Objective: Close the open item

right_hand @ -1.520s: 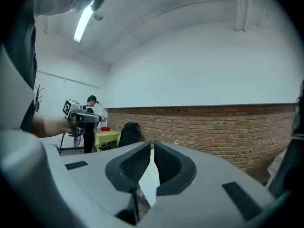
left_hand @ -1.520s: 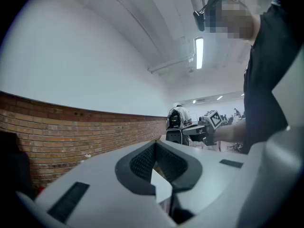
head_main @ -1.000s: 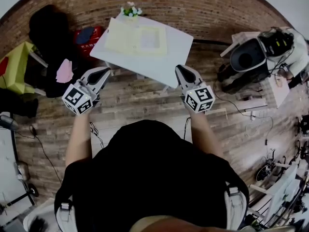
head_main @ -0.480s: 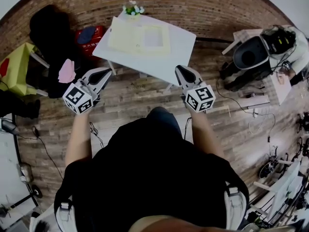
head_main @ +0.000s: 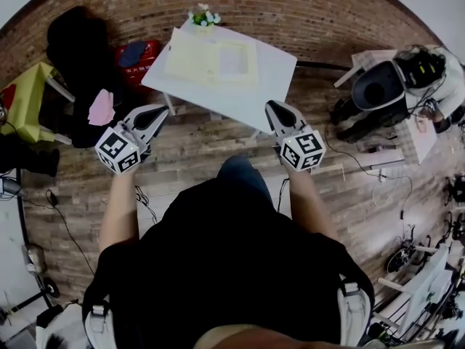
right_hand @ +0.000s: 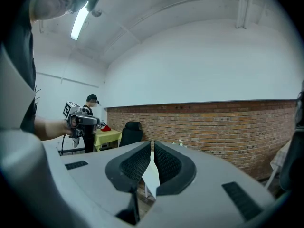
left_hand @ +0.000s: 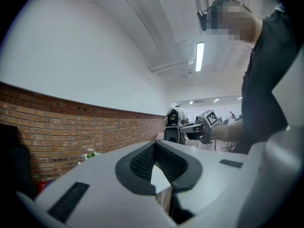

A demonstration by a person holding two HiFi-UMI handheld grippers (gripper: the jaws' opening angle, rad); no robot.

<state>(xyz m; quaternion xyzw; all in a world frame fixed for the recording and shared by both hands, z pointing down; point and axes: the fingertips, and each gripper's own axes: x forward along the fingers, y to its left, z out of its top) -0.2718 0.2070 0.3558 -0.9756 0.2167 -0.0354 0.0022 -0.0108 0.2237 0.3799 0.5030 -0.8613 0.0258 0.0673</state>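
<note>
The person in black stands on the plank floor (head_main: 189, 151) with a gripper in each hand, both pointing toward 12 o'clock at the white bench (head_main: 272, 75). The bench lies just beyond the tips, and neither gripper touches it. The open book (head_main: 207, 60), pale yellow with its pages spread flat, lies on the bench's 10 o'clock half. It is well apart from both grippers. A small pot of flowers (head_main: 203, 17) stands at the bench's far corner, at 12 o'clock from the book. The left gripper (head_main: 161, 109) has its jaws pressed together and pinches nothing. In its own view the pads (left_hand: 142, 161) meet at the tip, and a white sliver of bench shows behind them. The right gripper (head_main: 270, 105) is drawn together as well. Its own view shows no more than a hairline of light between the pads (right_hand: 167, 164), and nothing is gripped. Each gripper view catches the other gripper out to the side, held level. At 9 o'clock from the bench sit a red case (head_main: 138, 55) and a black chair (head_main: 73, 38). A lime-green table (head_main: 25, 97) stands further out toward 9 o'clock. At 3 o'clock from the bench another person (head_main: 436, 71) bends over a black machine (head_main: 374, 89). Cables trail over the floor around it.
</note>
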